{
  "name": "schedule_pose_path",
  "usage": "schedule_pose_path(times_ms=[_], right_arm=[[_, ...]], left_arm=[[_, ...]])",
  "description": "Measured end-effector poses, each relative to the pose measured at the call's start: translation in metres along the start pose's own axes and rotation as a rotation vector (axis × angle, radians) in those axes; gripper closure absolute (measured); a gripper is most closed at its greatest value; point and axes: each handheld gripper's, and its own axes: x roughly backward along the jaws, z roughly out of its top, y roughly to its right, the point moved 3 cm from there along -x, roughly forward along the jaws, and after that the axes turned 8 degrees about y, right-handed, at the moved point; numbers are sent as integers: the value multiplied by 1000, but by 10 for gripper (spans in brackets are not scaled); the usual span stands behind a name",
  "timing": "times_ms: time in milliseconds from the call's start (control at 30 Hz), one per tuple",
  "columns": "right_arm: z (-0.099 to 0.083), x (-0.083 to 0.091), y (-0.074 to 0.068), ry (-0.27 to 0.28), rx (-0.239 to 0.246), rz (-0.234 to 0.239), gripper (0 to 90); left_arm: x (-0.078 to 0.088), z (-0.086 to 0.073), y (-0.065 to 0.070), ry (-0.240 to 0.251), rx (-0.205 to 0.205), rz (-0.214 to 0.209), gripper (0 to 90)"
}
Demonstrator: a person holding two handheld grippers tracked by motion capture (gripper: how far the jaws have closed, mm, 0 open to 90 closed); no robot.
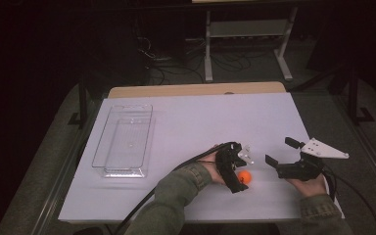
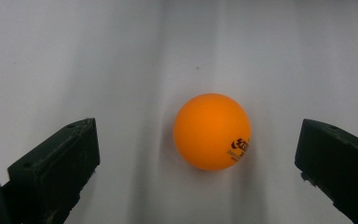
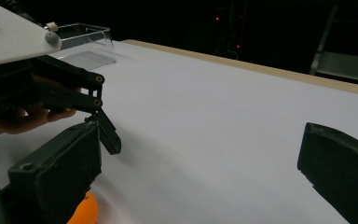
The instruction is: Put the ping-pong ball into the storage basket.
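Black jaw pads rise from the bottom corners of the left gripper view, spread wide, with the orange ball [image 2: 212,131] resting on the white table [image 2: 121,56] between them, right of centre and nearer the right-hand pad. Neither pad touches it. That spacing reads as a set-up for a pinch: the left gripper [image 2: 200,158] is lined up so that the ball sits in the gap, with free table on both sides, and closing should catch it at its widest part. A round, light ball will likely roll if one pad arrives first, which may be why the jaws straddle it rather than come at it from one side.

From the high view, the left gripper [image 1: 238,172] sits in the lower middle of the frame, turned across the person's body so it points toward the lower right, the sleeved forearm coming up from the bottom edge. The ball [image 1: 245,177] shows just beside its black frame. The right gripper [image 1: 277,152] is at the lower right, held in the right hand [image 1: 312,185], its jaws pointing left toward the ball and well parted with nothing between them; it appears to wait close by.

At the upper left of the right gripper view, a clear plastic tray [image 3: 86,44] stands on the table; in the high view that tray [image 1: 123,139] lies at centre left, well apart from the ball and apparently empty, a plausible place for the ball to go.
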Motion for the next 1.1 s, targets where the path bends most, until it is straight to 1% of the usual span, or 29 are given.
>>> schedule_pose_path(times_ms=[133,333,433,500,533,567,700,833,900,1033,1100], right_arm=[[0,0,0,-2,0,1,0],[0,0,0,4,3,-2,0],[0,0,0,4,3,-2,0],[0,0,0,4,4,-1,0],[0,0,0,1,3,0,0],[0,0,0,0,3,0,0],[0,0,0,5,5,-2,0],[0,0,0,3,4,-1,0],[0,0,0,3,4,0,0],[1,0,0,6,5,-2,0],[0,0,0,5,5,-1,0]], left_arm=[[-2,-1,2,-16,-4,-19,46],[-5,-3,3,-23,-6,-39,80],[-5,-3,3,-18,-7,-45,129],[-6,-2,3,-17,-15,-30,145],[-6,-3,3,-18,-19,-25,173],[-6,-3,3,-18,-17,-35,205],[-8,-3,4,-18,-18,-56,251],[-7,-2,3,-6,-21,-41,290],[-7,-2,2,-3,-20,-33,326],[-7,-2,2,4,-24,-33,372],[-7,-1,2,5,-30,-24,399]])
